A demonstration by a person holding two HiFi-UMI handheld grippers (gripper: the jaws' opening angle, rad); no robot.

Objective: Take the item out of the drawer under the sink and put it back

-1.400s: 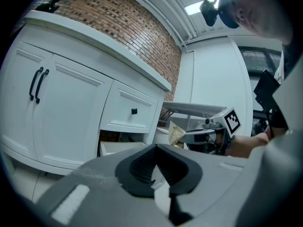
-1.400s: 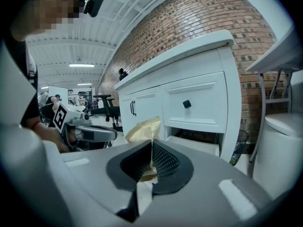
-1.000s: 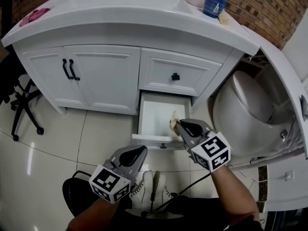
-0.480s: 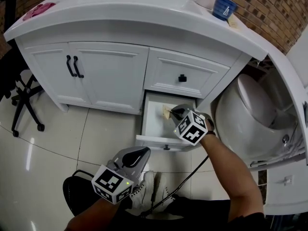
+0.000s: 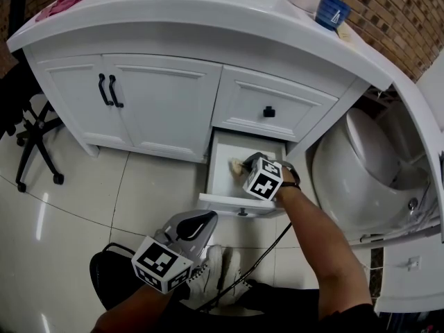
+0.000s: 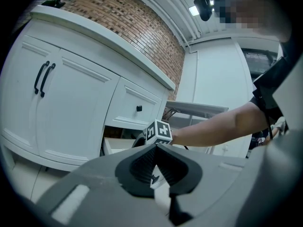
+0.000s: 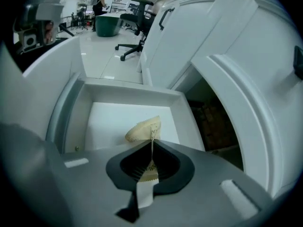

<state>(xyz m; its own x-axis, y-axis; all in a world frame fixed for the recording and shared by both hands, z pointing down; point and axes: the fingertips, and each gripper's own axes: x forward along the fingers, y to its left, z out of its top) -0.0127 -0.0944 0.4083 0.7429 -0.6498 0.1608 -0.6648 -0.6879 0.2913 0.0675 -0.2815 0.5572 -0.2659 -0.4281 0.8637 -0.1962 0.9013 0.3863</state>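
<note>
Cream paper sachet (image 7: 144, 128) sits pinched by its serrated edge in the tight-closed jaws of our right gripper (image 7: 151, 144). A second ago we held it over the front lip of the open drawer (image 5: 229, 201), at its 4 o'clock corner. Now we have tipped steeply down and carried it inside, near the middle. We cannot tell whether it touches the white floor. We judge the return nearly done, with only the release left. Our left gripper (image 5: 200, 220) hovers at the drawer's 7 o'clock, jaws together and empty.
</note>
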